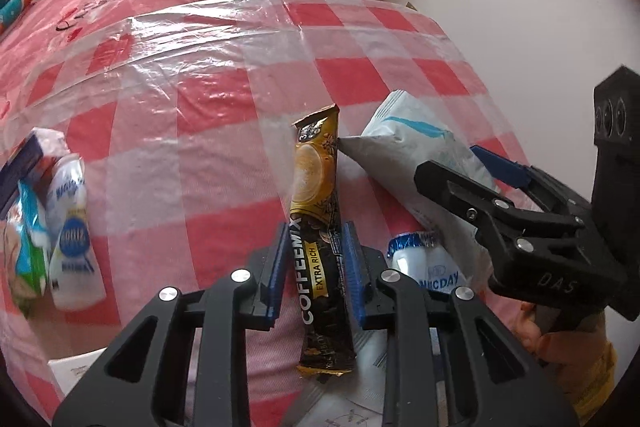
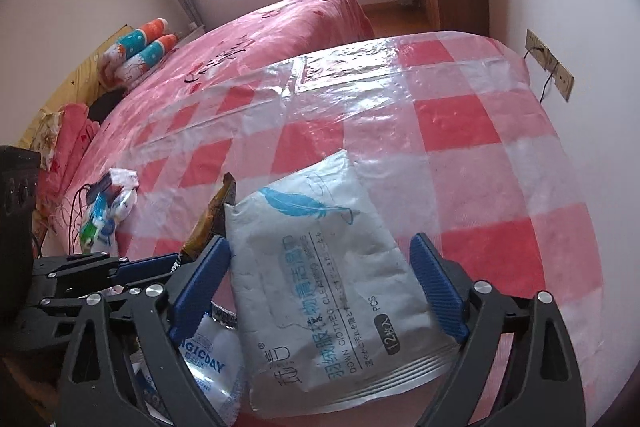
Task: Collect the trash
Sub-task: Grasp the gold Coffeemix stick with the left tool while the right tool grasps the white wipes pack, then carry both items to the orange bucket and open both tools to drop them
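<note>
Black-and-gold "COFFEEMIX" coffee stick sachet (image 1: pixel 316 227) — long, narrow, raised off the cloth, standing lengthwise.

Flat silver-white wipes pouch with a blue feather print (image 2: pixel 320 267) — creased, just beside the sachet, one corner touching it.

Small white-and-blue "MAGICDAY" packet (image 1: pixel 424 263) — lying beneath the pouch's edge.

White-and-blue wrappers with a green carton (image 1: pixel 52 223) — heaped near the table's left edge.

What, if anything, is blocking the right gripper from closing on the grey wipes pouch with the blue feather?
Nothing visible. The grey foil wipes pouch with the blue feather already lies between the open right gripper's blue fingers. The gold-and-black coffee sachet, clamped in the left gripper, touches only the pouch's far corner.
</note>
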